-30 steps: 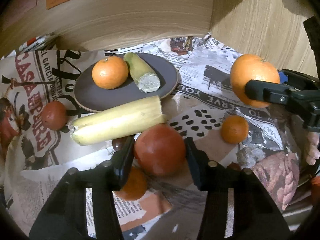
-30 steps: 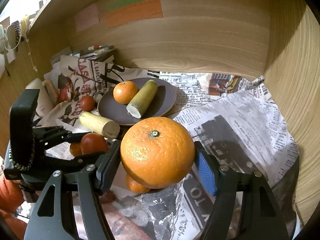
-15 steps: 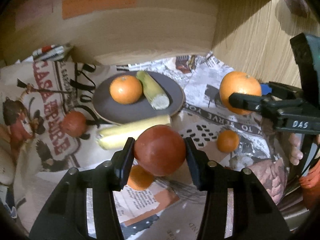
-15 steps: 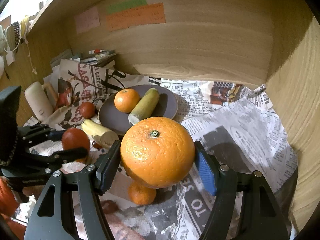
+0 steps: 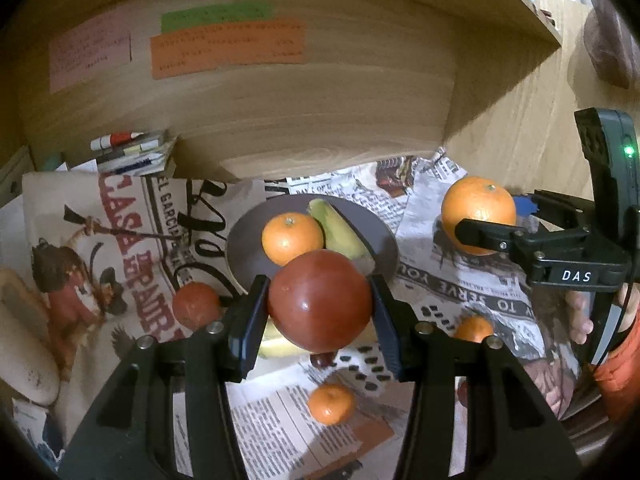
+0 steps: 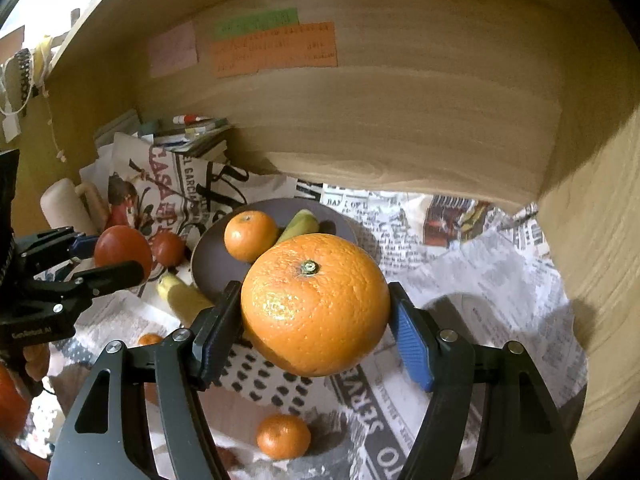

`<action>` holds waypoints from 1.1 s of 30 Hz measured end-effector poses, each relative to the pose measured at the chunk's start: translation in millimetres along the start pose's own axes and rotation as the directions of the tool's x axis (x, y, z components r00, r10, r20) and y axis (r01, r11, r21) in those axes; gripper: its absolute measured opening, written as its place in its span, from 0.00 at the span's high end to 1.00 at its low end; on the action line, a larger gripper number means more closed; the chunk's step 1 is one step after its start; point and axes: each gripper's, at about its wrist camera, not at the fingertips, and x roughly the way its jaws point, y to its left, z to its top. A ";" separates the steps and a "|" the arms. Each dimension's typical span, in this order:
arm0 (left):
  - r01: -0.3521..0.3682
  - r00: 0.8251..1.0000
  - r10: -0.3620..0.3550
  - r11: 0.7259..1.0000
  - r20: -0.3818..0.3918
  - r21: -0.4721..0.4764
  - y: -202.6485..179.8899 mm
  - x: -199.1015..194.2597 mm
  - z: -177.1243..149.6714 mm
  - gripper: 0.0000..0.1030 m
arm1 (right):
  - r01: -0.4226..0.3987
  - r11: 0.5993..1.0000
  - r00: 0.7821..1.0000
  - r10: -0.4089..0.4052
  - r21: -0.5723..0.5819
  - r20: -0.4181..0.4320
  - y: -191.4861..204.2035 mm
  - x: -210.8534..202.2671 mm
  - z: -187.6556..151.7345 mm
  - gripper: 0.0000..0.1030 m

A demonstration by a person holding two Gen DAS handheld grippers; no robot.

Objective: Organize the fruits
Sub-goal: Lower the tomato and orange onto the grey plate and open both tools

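My left gripper (image 5: 318, 312) is shut on a red tomato (image 5: 320, 300) and holds it in the air in front of the grey plate (image 5: 248, 248). My right gripper (image 6: 314, 316) is shut on a large orange (image 6: 316, 304), held above the newspaper to the right of the plate (image 6: 204, 268). The plate holds a small orange (image 5: 292, 238) and a yellow-green banana piece (image 5: 340, 228). A second tomato (image 5: 196, 306) lies left of the plate. A banana (image 6: 182, 300) lies in front of the plate, and small mandarins (image 5: 331, 403) (image 6: 283, 436) lie on the paper.
Newspaper (image 6: 480, 280) covers the surface. A wooden back wall (image 5: 300, 112) with sticky notes stands behind the plate, and a wooden side wall (image 6: 600, 240) on the right. Books and pens (image 5: 128, 152) lie at the back left. A cream roller (image 6: 68, 208) lies far left.
Both grippers have risen and pulled back with their fruit. The tomato has come up off the paper and now sits higher, in front of the plate.
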 end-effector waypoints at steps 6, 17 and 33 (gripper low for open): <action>-0.007 1.000 0.007 1.000 -0.009 0.004 8.1 14.6 11.3 0.52 | 0.003 1.000 1.000 -0.003 -0.012 -0.008 -2.0 12.9 13.6 0.34; 0.018 0.995 -0.021 0.999 -0.097 -0.027 26.1 62.8 20.4 0.52 | 0.022 1.000 0.998 -0.023 -0.008 -0.054 -12.2 52.5 30.3 0.34; 0.080 0.979 -0.085 0.996 -0.183 -0.034 29.4 106.2 24.7 0.52 | 0.042 0.999 0.986 -0.042 -0.001 -0.164 -24.1 117.0 38.3 0.34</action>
